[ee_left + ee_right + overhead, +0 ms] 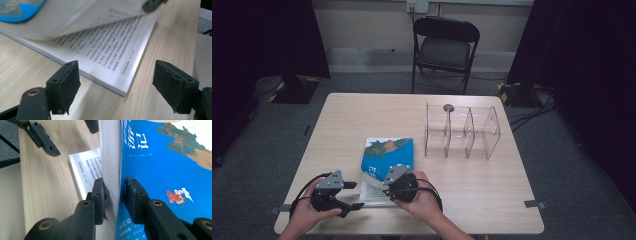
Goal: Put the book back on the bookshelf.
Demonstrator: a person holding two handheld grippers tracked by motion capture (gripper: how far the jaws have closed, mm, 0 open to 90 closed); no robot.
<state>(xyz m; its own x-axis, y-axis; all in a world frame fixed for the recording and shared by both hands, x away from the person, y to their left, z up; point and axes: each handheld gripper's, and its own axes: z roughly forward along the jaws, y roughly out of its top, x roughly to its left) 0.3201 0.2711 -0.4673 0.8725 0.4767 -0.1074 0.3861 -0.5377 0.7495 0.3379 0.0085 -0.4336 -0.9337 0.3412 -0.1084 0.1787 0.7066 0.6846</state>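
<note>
1. The blue-covered paperback book (pixel 384 159) lay near the pale wooden table's (pixel 472 190) near edge, long axis running near to far.
2. The right gripper's (pixel 115 191) fingers pinched its lifted cover and front pages.
3. The left gripper's (pixel 116 83) fingers stood apart, empty.

near left corner: the left gripper (pixel 343 196) is occupying it, its jaws standing apart with nothing between them, just beside the book (pixel 388 159)
near edge, middle: the right gripper (pixel 393 176) is pinching the lifted cover and front pages, blocking the way over the book's near end
under the lifted pages: a low wedge of room is opening above the printed page, widest at the near corner
right half: the clear divider rack (pixel 462 131) is standing upright, well apart from the book, barring passage there
table (pixel 362 112), far left: bare wood is lying open to a hand
behind the table: a folding chair (pixel 445 47) is standing off the far edge
</note>
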